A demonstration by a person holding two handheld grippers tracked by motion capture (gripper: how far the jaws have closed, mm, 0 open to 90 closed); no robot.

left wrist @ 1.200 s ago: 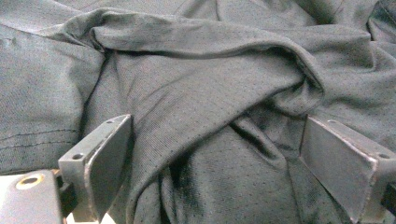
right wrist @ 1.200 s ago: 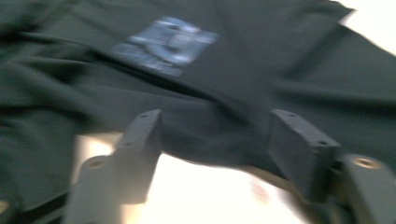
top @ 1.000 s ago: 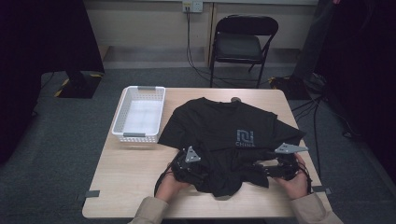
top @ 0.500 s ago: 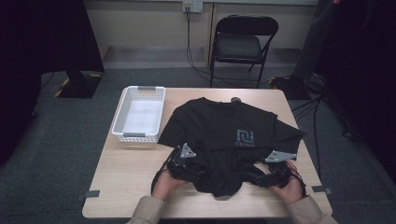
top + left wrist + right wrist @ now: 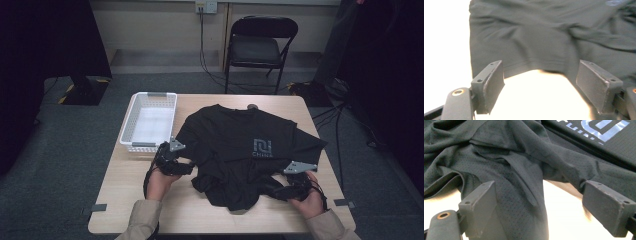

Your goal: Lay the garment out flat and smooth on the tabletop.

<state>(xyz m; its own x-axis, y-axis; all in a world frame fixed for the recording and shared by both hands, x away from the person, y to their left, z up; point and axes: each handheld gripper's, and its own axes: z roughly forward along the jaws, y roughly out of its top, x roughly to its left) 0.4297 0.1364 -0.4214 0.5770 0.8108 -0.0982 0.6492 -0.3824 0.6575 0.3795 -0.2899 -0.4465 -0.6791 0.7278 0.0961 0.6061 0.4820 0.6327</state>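
Black T-shirt (image 5: pixel 245 150) is spread on the wooden table (image 5: pixel 150 200), collar toward the far edge, printed logo (image 5: pixel 262 148) up, lower hem bunched into folds at the near side. Long axis is read as running from near edge to far edge, slightly skewed.

Left gripper (image 5: pixel 187 167) is seen at the shirt's left edge, just beside the cloth. In the left gripper view the jaws of the left gripper (image 5: pixel 540 80) are spread, a hemmed edge lies just ahead of them, and nothing is pinched; they have just been closing a little, with no cloth between the pads.

Right gripper (image 5: pixel 280 189) is placed at the near right, in among the crumpled hem. In the right gripper view its jaws (image 5: pixel 540 205) are held wide, a fold of fabric runs down between them, and no clamping is seen.

White basket (image 5: pixel 147 122) is set at the table's left, well apart from the right hand, just behind the left one.

Judgement: shirt lies inboard of both tools; next grab depends on each jaw being pushed sideways onto its nearest edge, right side being nearer to a grip.
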